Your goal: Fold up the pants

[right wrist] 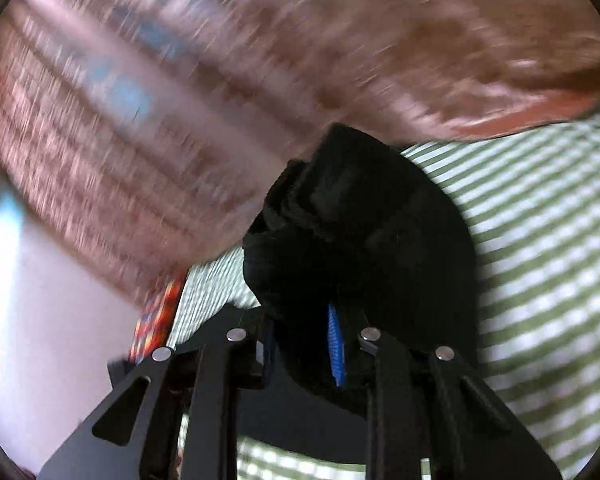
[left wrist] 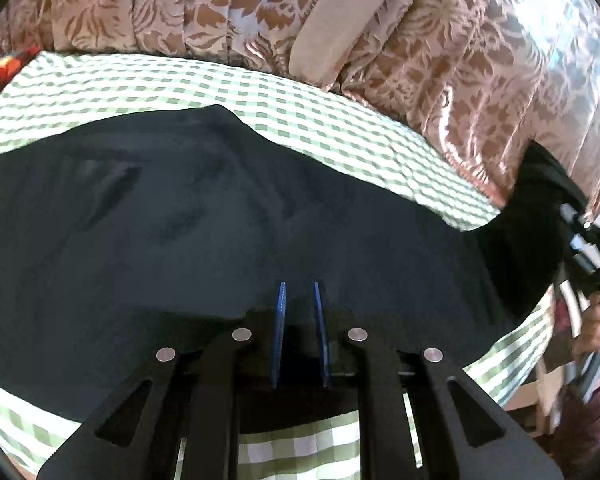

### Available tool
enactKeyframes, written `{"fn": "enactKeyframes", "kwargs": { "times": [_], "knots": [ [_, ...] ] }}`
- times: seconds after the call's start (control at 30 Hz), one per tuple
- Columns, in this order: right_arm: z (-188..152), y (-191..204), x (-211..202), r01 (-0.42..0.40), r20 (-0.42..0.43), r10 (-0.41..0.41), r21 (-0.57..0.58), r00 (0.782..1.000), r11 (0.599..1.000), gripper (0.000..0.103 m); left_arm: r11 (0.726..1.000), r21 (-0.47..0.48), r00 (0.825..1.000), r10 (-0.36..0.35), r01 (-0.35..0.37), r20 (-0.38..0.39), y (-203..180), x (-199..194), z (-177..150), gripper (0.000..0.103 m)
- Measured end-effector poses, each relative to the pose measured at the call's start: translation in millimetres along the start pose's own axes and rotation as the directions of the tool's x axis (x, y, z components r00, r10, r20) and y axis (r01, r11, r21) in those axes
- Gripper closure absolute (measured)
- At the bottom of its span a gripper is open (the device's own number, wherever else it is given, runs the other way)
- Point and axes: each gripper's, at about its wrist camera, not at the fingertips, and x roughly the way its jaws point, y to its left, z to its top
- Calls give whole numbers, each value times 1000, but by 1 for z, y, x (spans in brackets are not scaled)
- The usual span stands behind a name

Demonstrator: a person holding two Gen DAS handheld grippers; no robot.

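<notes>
Black pants (left wrist: 220,216) lie spread across a green-and-white checked sheet (left wrist: 228,80). My left gripper (left wrist: 300,292) is over the near edge of the pants, its blue pads (left wrist: 281,320) close together with dark cloth between them. In the left wrist view the right gripper's body (left wrist: 588,248) is at the far right, lifting one end of the pants (left wrist: 540,200) off the sheet. In the right wrist view my right gripper (right wrist: 312,304) is shut on a bunched black wad of the pants (right wrist: 356,216); one blue pad (right wrist: 336,344) shows. That view is motion-blurred.
A pink and brown floral curtain (left wrist: 440,60) hangs behind the bed. A red patterned cloth (left wrist: 4,68) is at the far left edge, also in the right wrist view (right wrist: 160,320). The checked sheet (right wrist: 548,240) extends right. A person's hand (left wrist: 596,320) holds the right gripper.
</notes>
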Motion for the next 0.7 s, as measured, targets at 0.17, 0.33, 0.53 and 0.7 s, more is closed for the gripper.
{"fn": "enactKeyframes", "kwargs": {
  "times": [0.17, 0.33, 0.53, 0.7],
  "knots": [
    [-40, 57, 85, -42, -210, 12, -135, 978, 990, 83, 993, -72, 996, -91, 90, -8, 19, -7, 6, 90],
    [-88, 80, 142, -56, -366, -26, -211, 930, 976, 83, 973, -140, 982, -189, 186, -10, 36, -10, 10, 90],
    [-116, 82, 162, -27, -411, -112, -317, 905, 948, 82, 914, -253, 943, -333, 317, -20, 47, -1, 17, 32],
    [-123, 85, 155, -58, -412, -102, -359, 906, 932, 62, 901, -281, 934, -355, 329, -43, 40, 12, 25, 32]
  ]
}}
